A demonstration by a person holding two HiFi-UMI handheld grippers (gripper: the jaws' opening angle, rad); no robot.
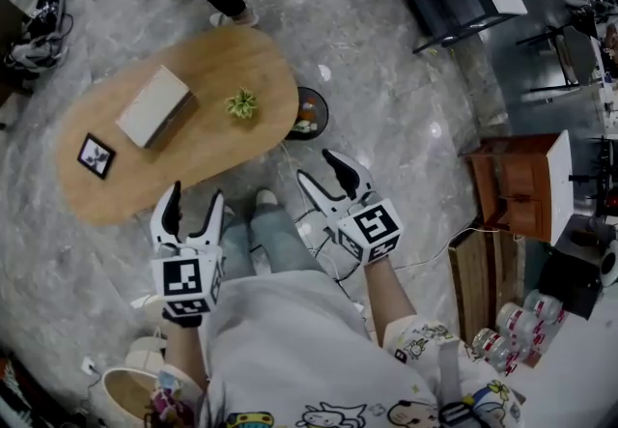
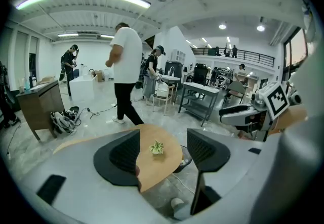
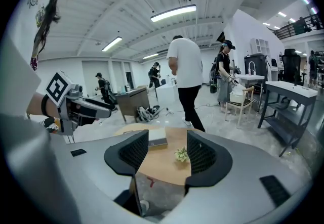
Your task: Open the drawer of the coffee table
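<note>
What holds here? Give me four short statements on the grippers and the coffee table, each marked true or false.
1. The left gripper and the right gripper both have their jaws apart and hold nothing. True.
2. The left gripper grips the coffee table. False: it is held in the air, apart from the table, touching nothing.
3. A small plant stands on the tabletop. True.
4. The box lies on the floor. False: it lies on the tabletop, between the plant and a framed picture.
</note>
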